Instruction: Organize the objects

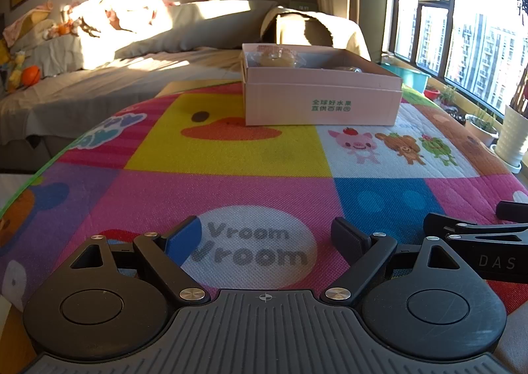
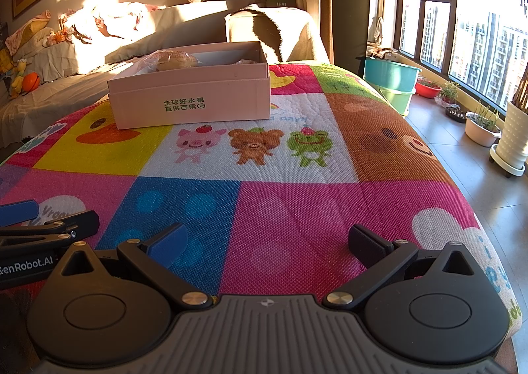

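Two grippers: you had both low over the colourful mat, side by side, each at the bottom of its own view.
Left gripper (image 1: 267, 238): your jaws stood wide apart with nothing between them, over the white "Vroom Vroom" patch (image 1: 254, 247) at lower centre of the left view.
Right gripper (image 2: 267, 242): your jaws were also spread wide and empty, over a pink square of the mat; in the left view this gripper showed at the lower right edge.
Mat (image 2: 297, 209): you worked on a patchwork of bright squares, with a pig, a bear and a frog printed across the middle of the right view.
Pink box (image 2: 189, 100): your task's box sat open on the far part of the mat, well apart from both grippers, at upper centre-left of the right view and upper centre of the left view (image 1: 321, 100), green lettering on its front wall.
Wrapped buns (image 2: 173, 60): you could see pale round items in clear wrapping inside the box; what they were exactly could not be told.
Sofa (image 1: 99, 53): behind the box, in sunlight, upper left.
Windows (image 2: 478, 37): upper right, with potted plants (image 2: 483, 124) along the sill floor.
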